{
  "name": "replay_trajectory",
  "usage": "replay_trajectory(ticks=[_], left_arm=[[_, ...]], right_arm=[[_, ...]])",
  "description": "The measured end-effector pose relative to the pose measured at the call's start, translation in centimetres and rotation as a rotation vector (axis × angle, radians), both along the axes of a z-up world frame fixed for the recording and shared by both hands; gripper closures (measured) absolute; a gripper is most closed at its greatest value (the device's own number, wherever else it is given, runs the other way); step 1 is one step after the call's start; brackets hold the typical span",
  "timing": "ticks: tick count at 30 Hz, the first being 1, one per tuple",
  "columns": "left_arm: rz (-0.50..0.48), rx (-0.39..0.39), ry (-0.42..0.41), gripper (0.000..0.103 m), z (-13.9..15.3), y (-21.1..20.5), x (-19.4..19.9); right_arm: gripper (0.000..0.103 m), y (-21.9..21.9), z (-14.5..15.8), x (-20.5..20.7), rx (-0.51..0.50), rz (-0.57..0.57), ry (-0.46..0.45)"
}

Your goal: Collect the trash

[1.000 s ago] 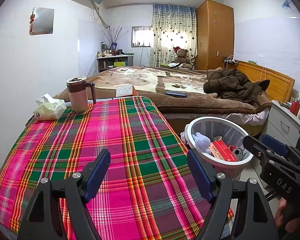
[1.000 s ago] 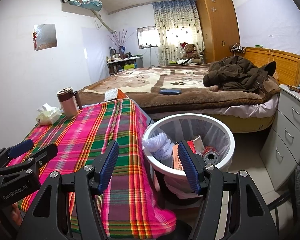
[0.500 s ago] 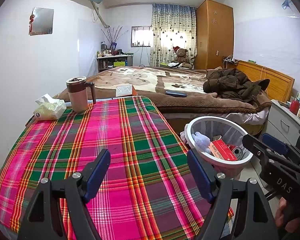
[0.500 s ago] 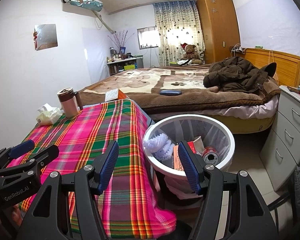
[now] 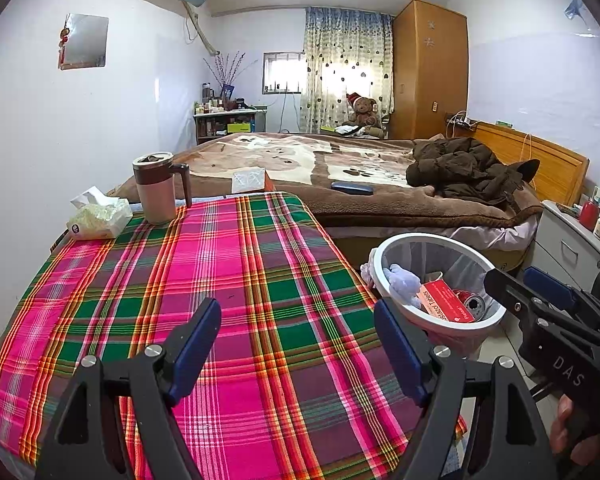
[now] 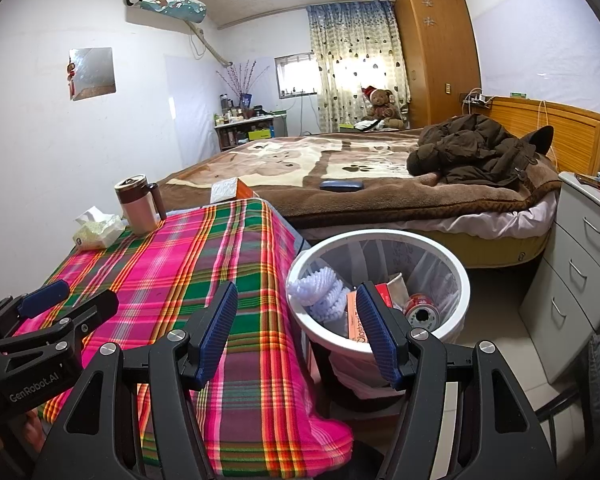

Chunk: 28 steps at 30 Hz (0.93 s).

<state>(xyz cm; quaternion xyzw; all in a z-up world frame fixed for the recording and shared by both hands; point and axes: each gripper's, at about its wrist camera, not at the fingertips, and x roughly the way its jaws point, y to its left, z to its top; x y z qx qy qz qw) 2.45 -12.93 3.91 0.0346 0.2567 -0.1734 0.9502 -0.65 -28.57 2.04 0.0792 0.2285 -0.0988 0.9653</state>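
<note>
A white round trash bin [image 5: 496, 322] [image 6: 462, 280] stands on the floor beside the table's right edge. It holds a pale foam net [image 6: 320, 292], a red box [image 5: 444, 302] and a red can [image 6: 420, 312]. My left gripper [image 5: 298, 340] is open and empty over the near part of the plaid tablecloth [image 5: 220, 264]. My right gripper [image 6: 296, 330] is open and empty, held between the table edge and the bin; it also shows at the right of the left wrist view [image 5: 540, 296].
A lidded mug [image 5: 156, 188] and a tissue pack [image 5: 100, 216] stand at the table's far left corner. A bed [image 5: 340, 184] with a brown jacket [image 6: 472, 148] lies behind. A white drawer unit [image 6: 580, 264] stands at the right.
</note>
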Motion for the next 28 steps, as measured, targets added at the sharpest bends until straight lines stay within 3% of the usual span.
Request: replay_trajectory(ticks=[28], left_arm=[[-0.004,-0.004,0.010,0.023,-0.18,-0.36,-0.07]], right_arm=[[0.040,0.23,0.04,0.05,-0.004,0.000,0.003]])
